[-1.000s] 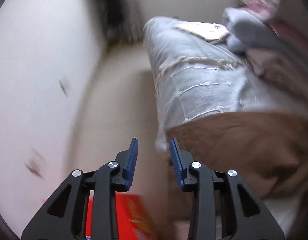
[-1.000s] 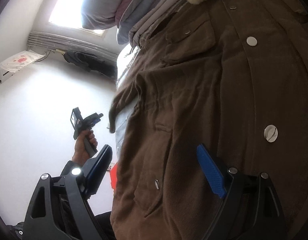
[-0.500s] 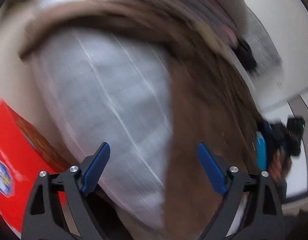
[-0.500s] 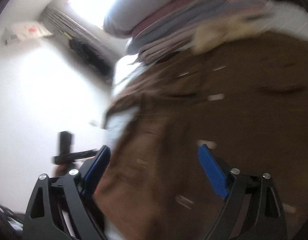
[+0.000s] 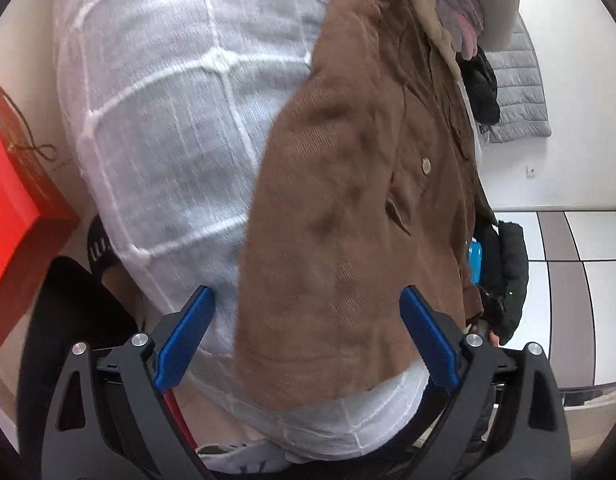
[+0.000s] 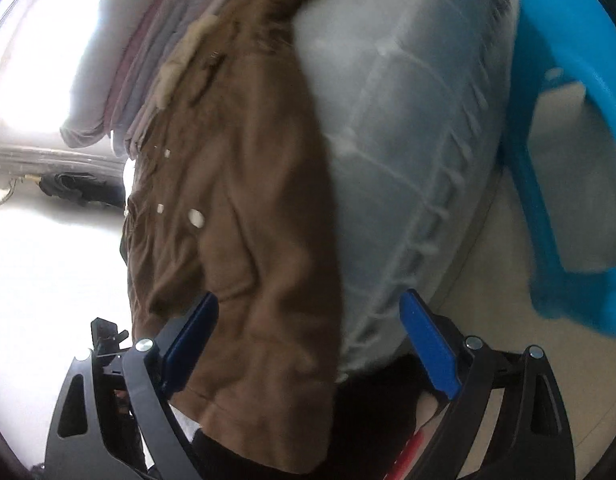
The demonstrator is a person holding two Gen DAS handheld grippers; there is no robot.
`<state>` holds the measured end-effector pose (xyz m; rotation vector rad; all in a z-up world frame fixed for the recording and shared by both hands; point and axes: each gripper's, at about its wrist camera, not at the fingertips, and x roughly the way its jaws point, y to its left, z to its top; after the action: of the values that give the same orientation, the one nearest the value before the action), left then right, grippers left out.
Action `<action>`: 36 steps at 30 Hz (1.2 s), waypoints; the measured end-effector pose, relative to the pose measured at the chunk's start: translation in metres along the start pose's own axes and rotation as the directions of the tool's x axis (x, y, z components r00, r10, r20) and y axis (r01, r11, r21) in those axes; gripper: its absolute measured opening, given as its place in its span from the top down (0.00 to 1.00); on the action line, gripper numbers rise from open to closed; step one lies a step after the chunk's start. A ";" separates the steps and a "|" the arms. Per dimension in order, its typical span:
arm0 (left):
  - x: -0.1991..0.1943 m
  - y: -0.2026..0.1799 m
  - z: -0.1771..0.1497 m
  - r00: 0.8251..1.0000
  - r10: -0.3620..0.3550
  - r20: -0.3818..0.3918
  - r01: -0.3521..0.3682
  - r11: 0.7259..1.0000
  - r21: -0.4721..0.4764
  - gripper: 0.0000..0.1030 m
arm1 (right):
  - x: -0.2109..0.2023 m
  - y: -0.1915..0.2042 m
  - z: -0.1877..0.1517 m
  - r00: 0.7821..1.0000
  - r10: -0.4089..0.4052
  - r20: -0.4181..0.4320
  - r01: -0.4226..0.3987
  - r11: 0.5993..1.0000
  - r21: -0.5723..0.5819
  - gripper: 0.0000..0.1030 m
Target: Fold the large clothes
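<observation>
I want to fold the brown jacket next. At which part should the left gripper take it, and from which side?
Probably the hem corner of the brown jacket, which hangs loose over the white cover at the edge. The open left gripper already faces it, so come straight ahead from below and pinch only the brown layer.

Note the brown ribbed-fabric jacket [image 5: 359, 208] at frame centre, with silver snap buttons and a beige fleece collar [image 5: 427, 12] at upper right. Beneath it lies a pale grey-white bedcover [image 5: 180, 112] crossed by a raised white grid pattern. You see a red box [image 5: 12, 216] at the left edge. In the right wrist view, a bright blue plastic stool [image 6: 567, 140] fills the right side.
</observation>
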<state>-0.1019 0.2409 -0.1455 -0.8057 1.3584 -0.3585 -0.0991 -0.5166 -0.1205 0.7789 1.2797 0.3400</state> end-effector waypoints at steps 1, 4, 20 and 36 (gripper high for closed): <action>0.002 -0.003 -0.004 1.000 -0.004 -0.006 0.004 1.000 0.002 0.13 | 0.002 -0.003 -0.001 0.999 0.033 -0.018 -0.033 0.999 0.009 0.14; 0.013 -0.017 -0.012 0.999 -0.021 -0.025 0.022 1.000 0.022 0.13 | 0.010 -0.003 -0.009 0.989 0.117 -0.094 -0.116 0.993 0.009 0.14; -0.013 -0.028 -0.022 0.994 0.073 0.083 -0.079 0.994 0.069 0.86 | 0.019 0.063 -0.038 0.976 0.192 -0.099 -0.205 0.967 -0.150 0.88; -0.112 -0.113 -0.061 0.952 -0.086 0.293 0.021 0.976 0.219 0.90 | -0.052 0.107 -0.057 0.896 0.427 0.120 -0.403 0.897 -0.182 0.90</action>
<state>-0.1590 0.2184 0.0137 -0.6870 0.9955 -0.3992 -0.1477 -0.4551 -0.0149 0.9285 0.9182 0.7017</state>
